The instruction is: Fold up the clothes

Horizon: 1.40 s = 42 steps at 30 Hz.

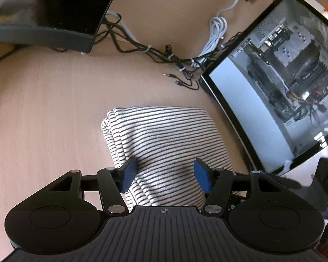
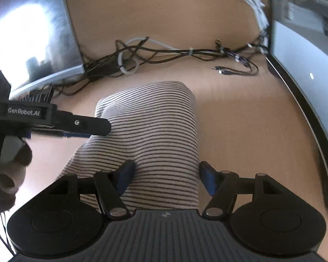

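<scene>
- Both jaws stand wide and grasp nothing: my left gripper (image 1: 164, 175) and right gripper (image 2: 166, 178) each straddle the striped garment (image 1: 164, 139), blue pads (image 1: 129, 174) at or just above the cloth; contact I cannot tell.
- Lying as a compact, layered bundle near the desk's (image 1: 44, 109) middle, the garment sits between the monitor (image 1: 44, 11) and the computer case (image 1: 284, 83), cables (image 1: 155, 52) behind.
- I judge the fold is late or done; either a final tuck or smoothing fits.
</scene>
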Each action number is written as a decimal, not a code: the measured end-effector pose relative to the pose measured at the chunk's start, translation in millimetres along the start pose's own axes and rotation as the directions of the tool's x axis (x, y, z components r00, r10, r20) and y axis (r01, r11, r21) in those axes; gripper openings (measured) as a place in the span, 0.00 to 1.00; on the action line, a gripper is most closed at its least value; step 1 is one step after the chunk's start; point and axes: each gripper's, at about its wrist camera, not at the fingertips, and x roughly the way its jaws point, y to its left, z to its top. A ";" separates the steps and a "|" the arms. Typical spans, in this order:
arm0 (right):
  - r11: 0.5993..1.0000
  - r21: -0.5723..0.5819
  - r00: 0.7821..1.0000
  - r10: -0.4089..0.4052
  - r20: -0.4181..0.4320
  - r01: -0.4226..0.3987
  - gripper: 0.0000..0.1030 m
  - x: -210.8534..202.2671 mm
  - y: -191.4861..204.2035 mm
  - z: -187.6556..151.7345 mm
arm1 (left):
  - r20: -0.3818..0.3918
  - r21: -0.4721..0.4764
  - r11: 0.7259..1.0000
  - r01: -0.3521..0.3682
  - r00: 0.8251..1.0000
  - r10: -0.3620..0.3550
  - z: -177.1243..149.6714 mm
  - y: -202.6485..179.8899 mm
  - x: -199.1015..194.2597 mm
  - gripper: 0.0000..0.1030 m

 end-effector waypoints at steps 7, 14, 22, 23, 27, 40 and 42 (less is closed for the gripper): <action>0.996 -0.090 1.000 0.009 0.029 -0.006 0.72 1.5 8.2 -6.7 | 0.044 -0.032 0.988 -0.152 0.987 0.153 -30.5 -19.3 -26.7 0.72; 0.991 -0.005 0.991 0.131 0.041 -0.131 0.72 -1.5 -10.3 1.2 | 0.020 -0.032 0.976 -0.215 0.976 0.215 -64.2 -34.0 -36.5 0.44; 0.952 0.204 0.973 0.232 0.013 -0.230 0.78 41.0 -37.2 36.4 | 0.022 0.120 0.951 -0.285 0.959 0.284 -70.0 -48.0 -30.0 0.44; 0.937 0.240 0.965 0.263 -0.006 -0.254 0.78 49.5 -39.8 37.4 | 0.023 0.142 0.947 -0.288 0.957 0.288 -70.5 -49.2 -29.3 0.44; 0.902 0.291 0.944 0.329 0.013 -0.318 0.62 51.0 -35.1 41.7 | 0.019 0.198 0.936 -0.291 0.956 0.293 -71.1 -50.1 -26.9 0.44; 0.993 0.019 0.992 0.111 0.057 -0.112 0.66 5.5 -0.5 21.0 | 0.044 0.256 0.929 -0.266 0.964 0.264 -72.3 -50.0 -23.7 0.51; 0.990 0.060 0.992 0.123 0.039 -0.125 0.67 -0.9 -3.4 7.2 | 0.051 0.247 0.934 -0.259 0.966 0.254 -74.4 -46.8 -25.0 0.52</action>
